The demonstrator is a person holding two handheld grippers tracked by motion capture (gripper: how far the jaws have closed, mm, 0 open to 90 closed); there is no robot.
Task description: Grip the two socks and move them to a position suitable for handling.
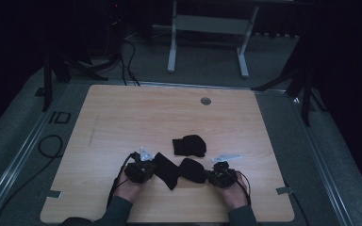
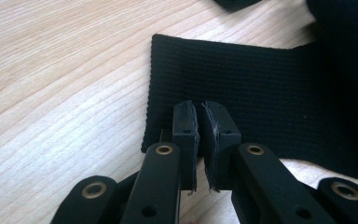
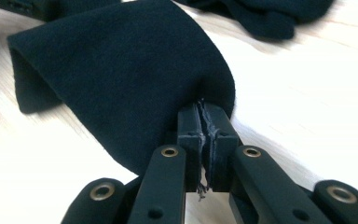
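A black sock (image 1: 179, 172) stretches between my two grippers near the table's front edge. My left gripper (image 1: 153, 165) holds its ribbed cuff end. In the left gripper view that cuff (image 2: 242, 79) lies flat on the wood, and the left gripper (image 2: 200, 122) is shut on its near edge. My right gripper (image 1: 207, 175) is at the other end. In the right gripper view the sock (image 3: 121, 70) rises in a hump from the right gripper (image 3: 204, 122), which is shut on its rounded end. A second black sock (image 1: 189, 145) (image 3: 261, 16) lies bunched just beyond.
The wooden table (image 1: 122, 117) has a round grey grommet (image 1: 205, 100) near its far edge. Bare wood spreads to the left, right and far side of the socks. Beyond the table stand a white desk frame (image 1: 172, 47) and floor cables (image 1: 127, 61).
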